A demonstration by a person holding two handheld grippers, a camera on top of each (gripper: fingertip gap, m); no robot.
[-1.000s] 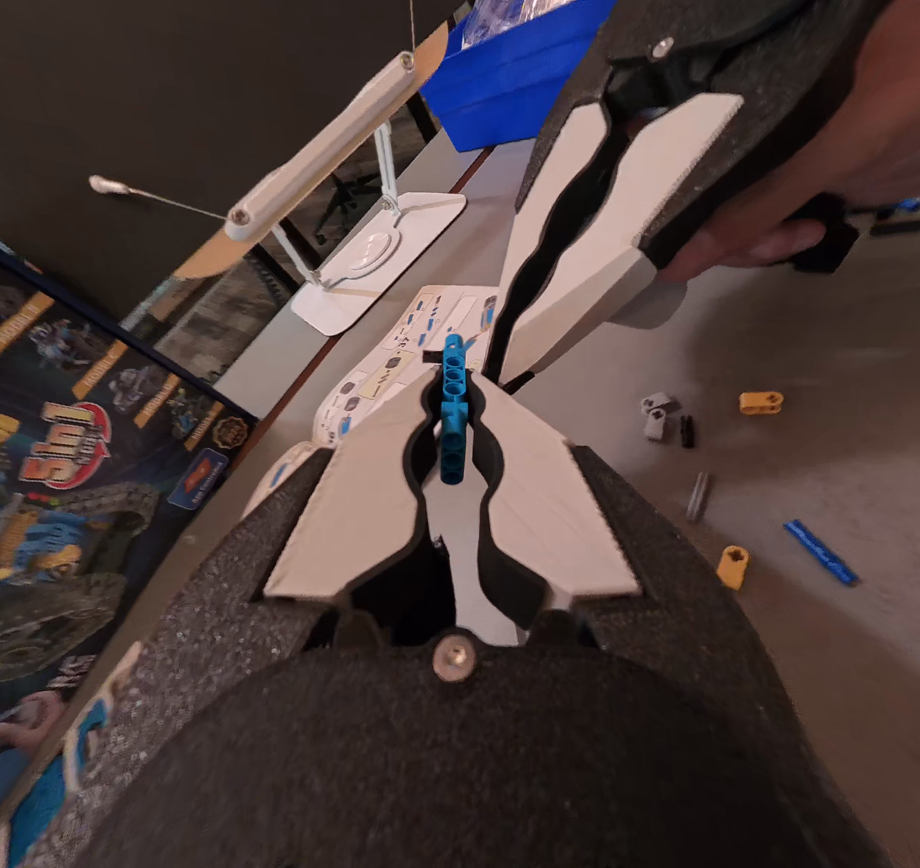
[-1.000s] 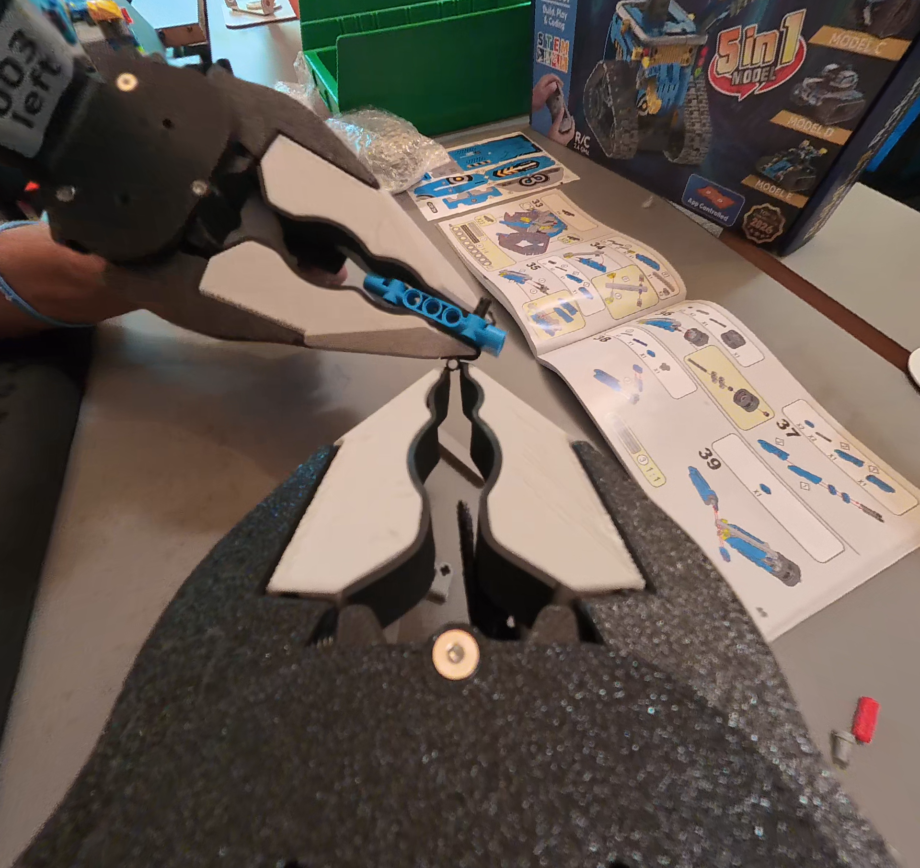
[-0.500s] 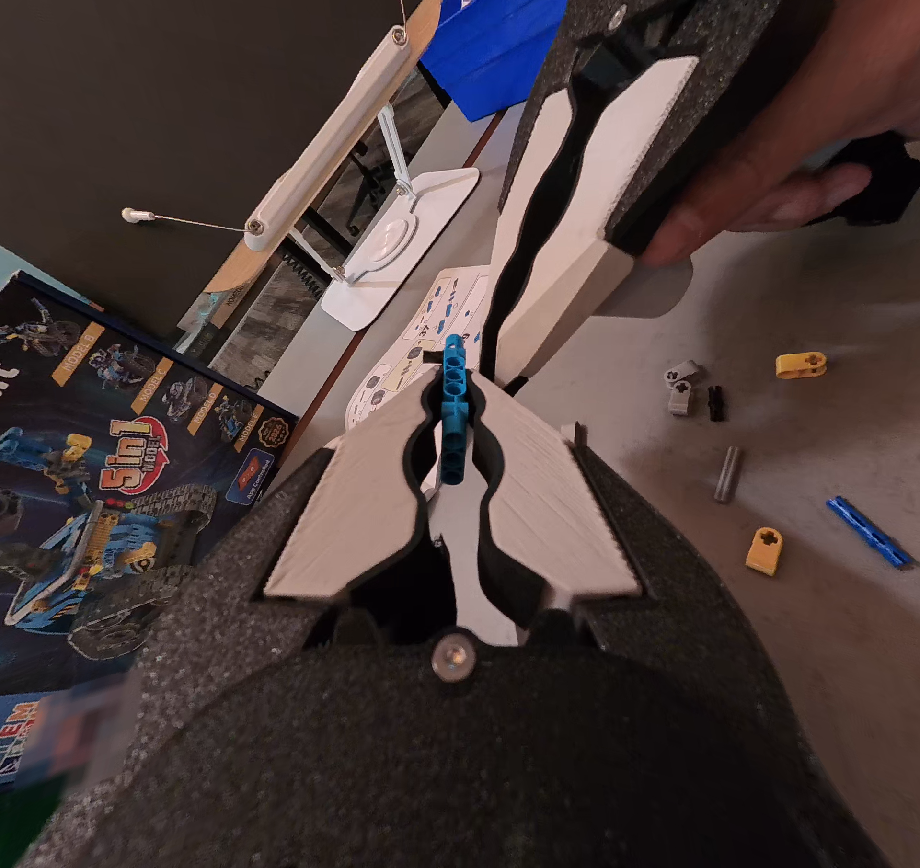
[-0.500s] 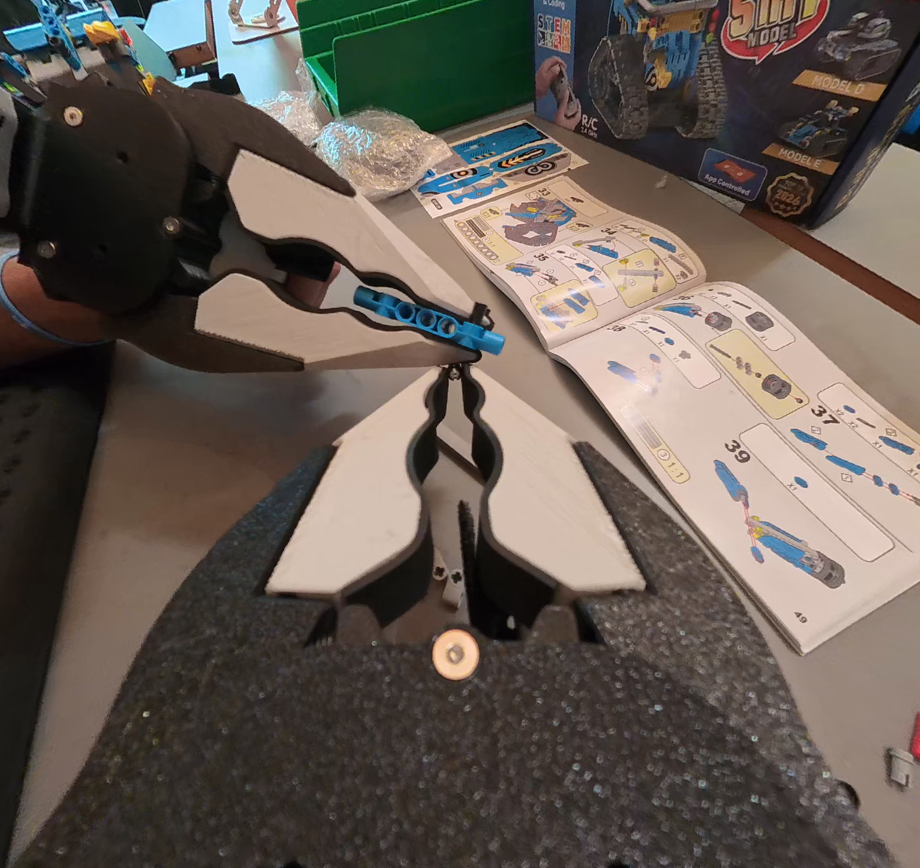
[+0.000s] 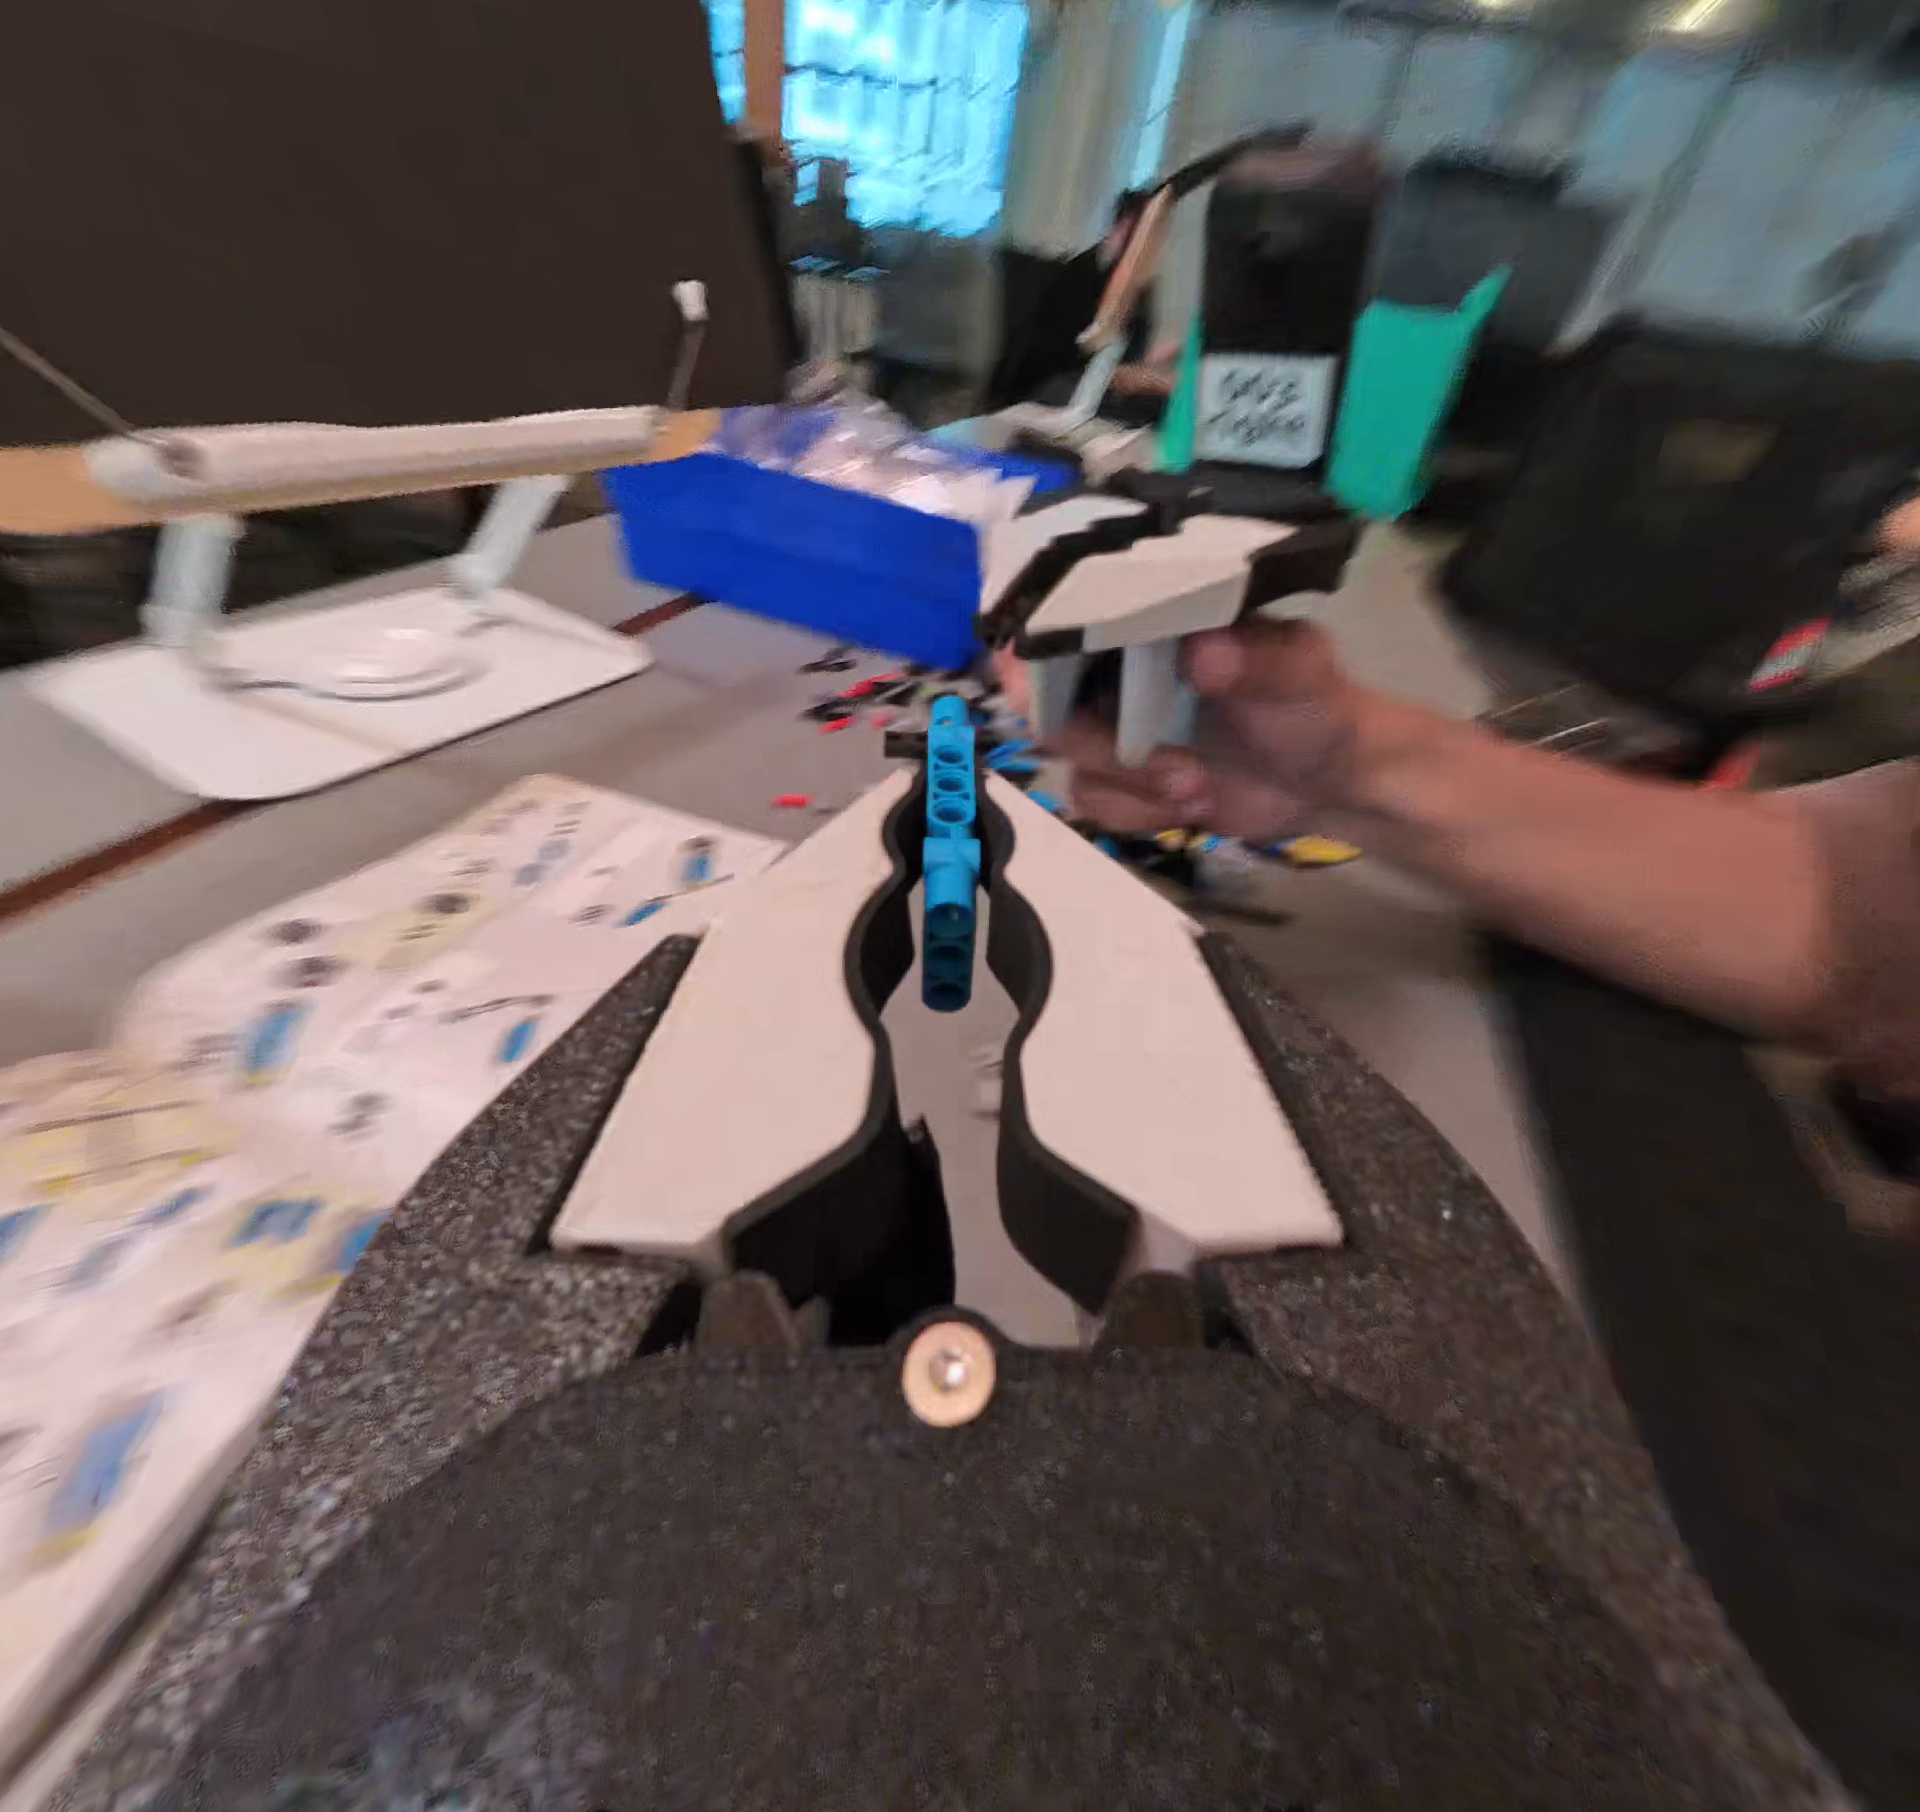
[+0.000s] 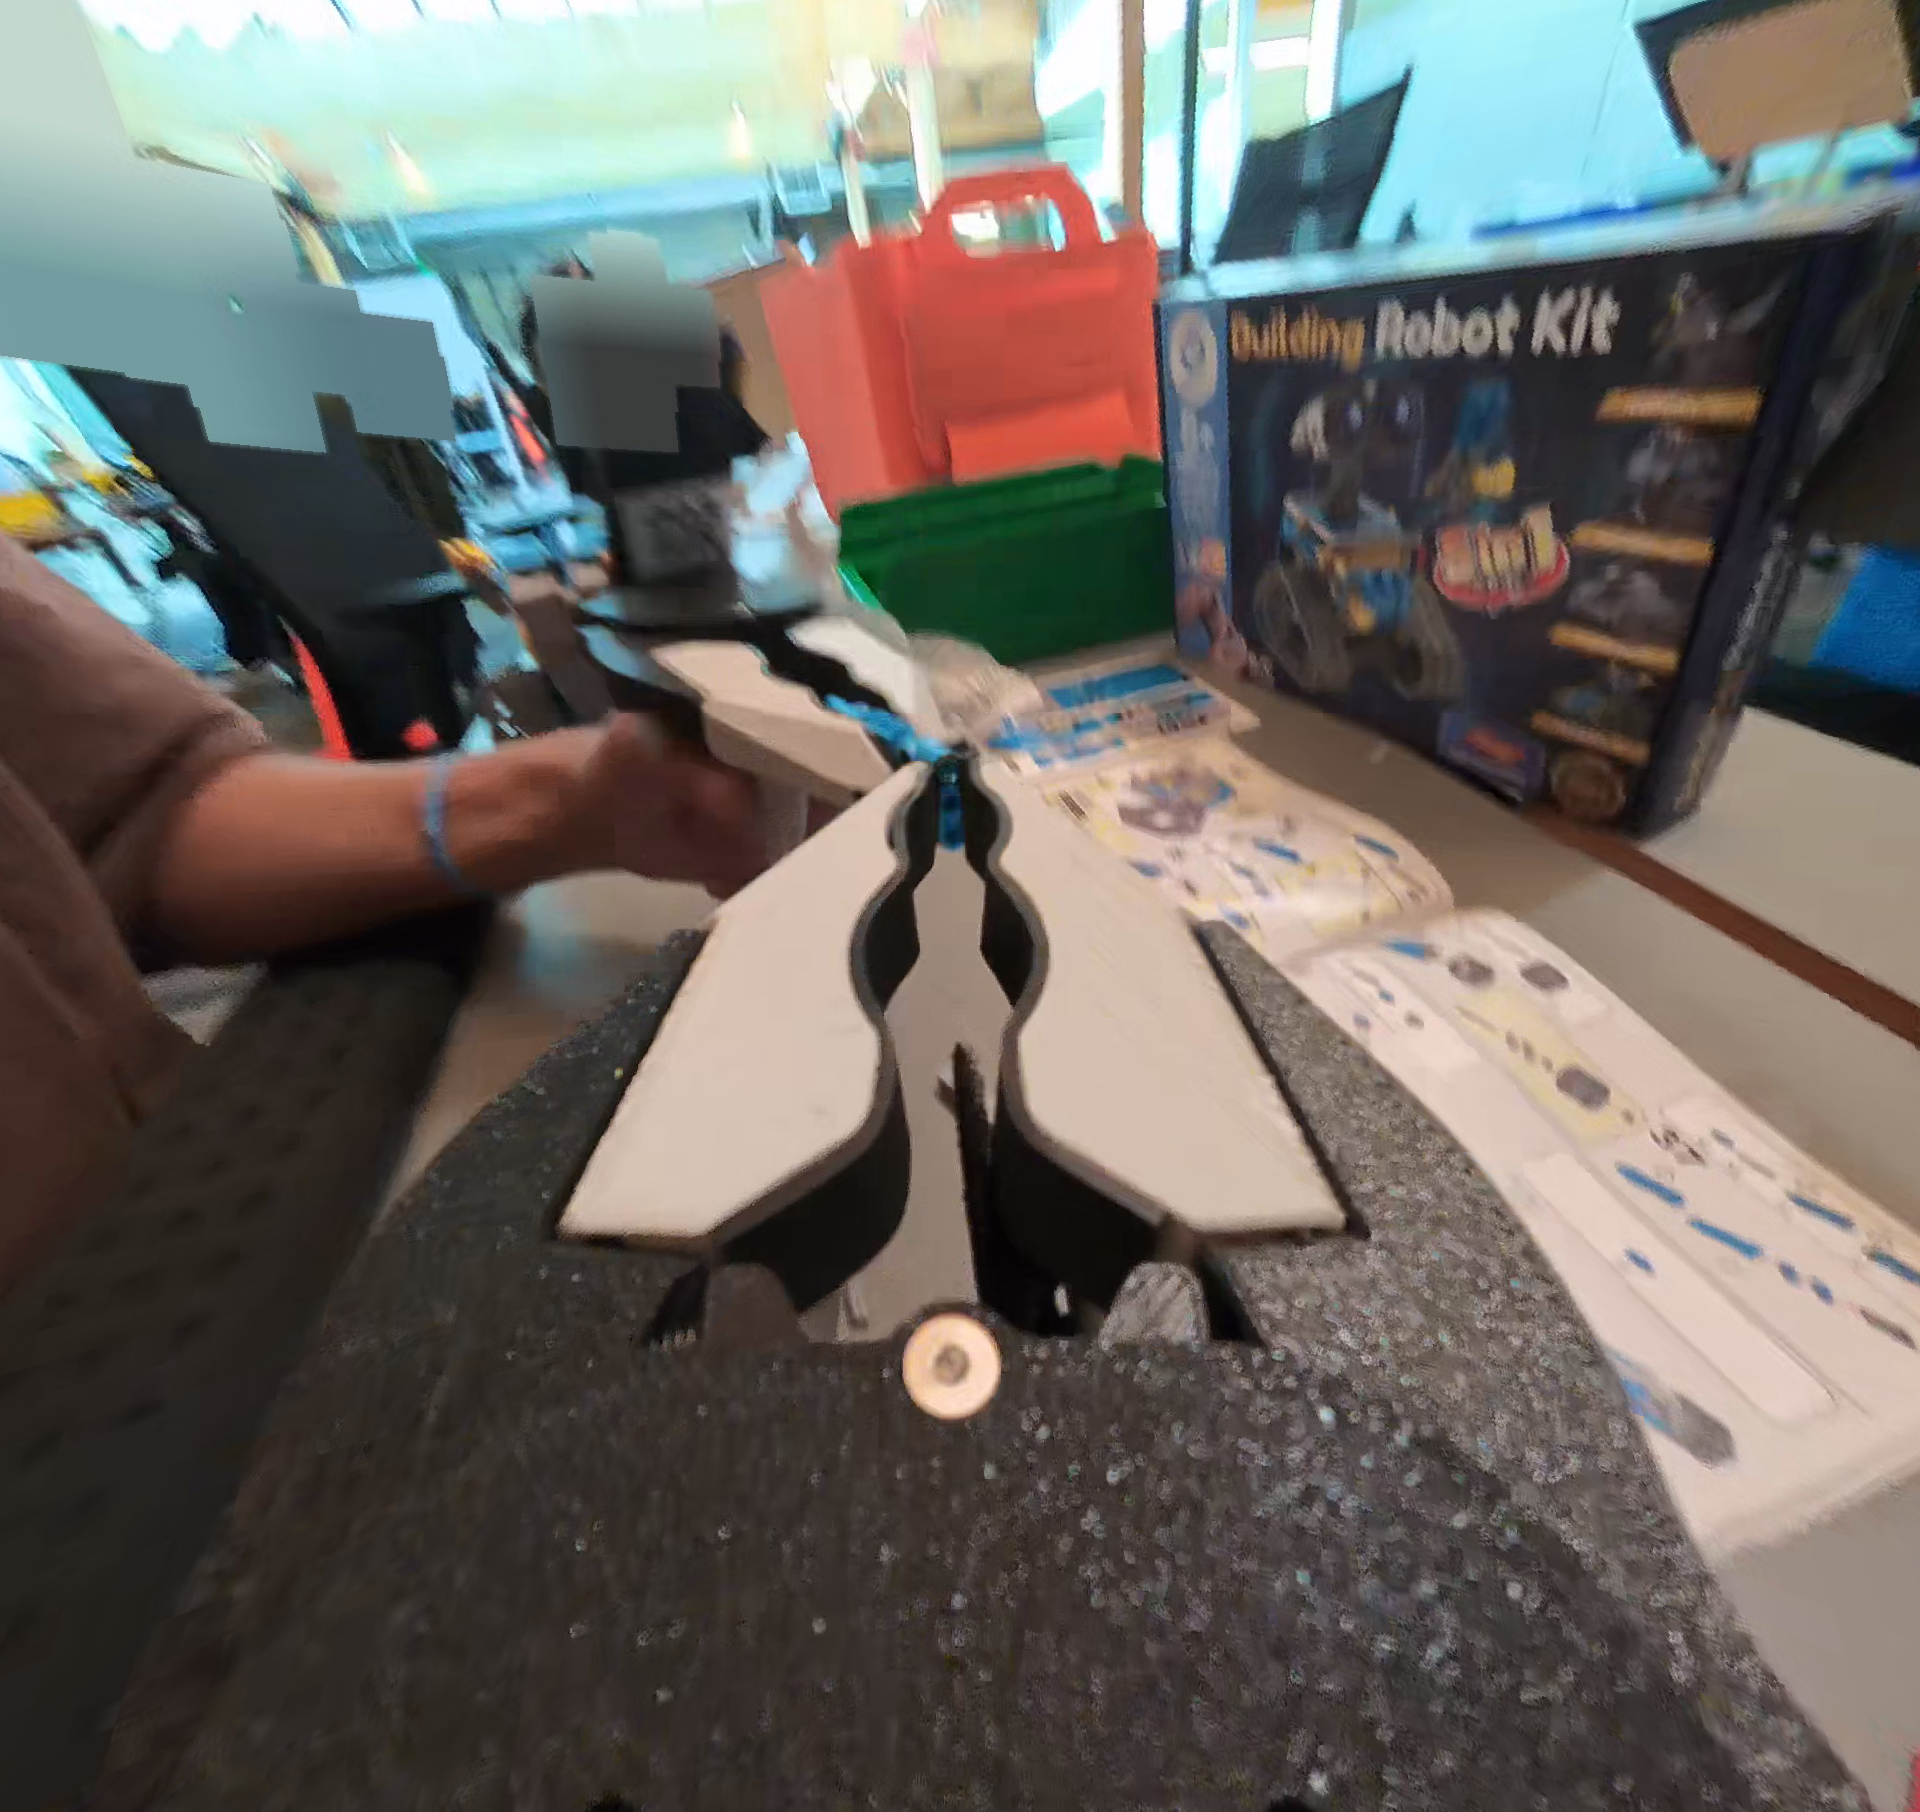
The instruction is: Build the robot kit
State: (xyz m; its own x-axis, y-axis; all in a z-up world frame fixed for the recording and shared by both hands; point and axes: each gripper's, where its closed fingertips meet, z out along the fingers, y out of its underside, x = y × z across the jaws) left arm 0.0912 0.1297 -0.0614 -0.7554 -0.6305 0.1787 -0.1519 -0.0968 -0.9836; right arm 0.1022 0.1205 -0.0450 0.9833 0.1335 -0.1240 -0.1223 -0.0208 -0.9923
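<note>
Left gripper (image 5: 951,806) clamped on blue beam (image 5: 949,889), light rigid plastic, mid-length hold; right gripper (image 6: 948,786) near-closed at beam's tip, contents unclear.

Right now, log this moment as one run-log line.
left gripper: shut on blue beam | right gripper: shut, tips at the beam's end | below: open instruction booklet on table

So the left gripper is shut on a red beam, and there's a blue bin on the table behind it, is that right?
Not quite: the beam is blue, not red, as the left wrist view shows. The rest holds: the left gripper is shut on it, and the blue bin sits on the table behind.
</note>
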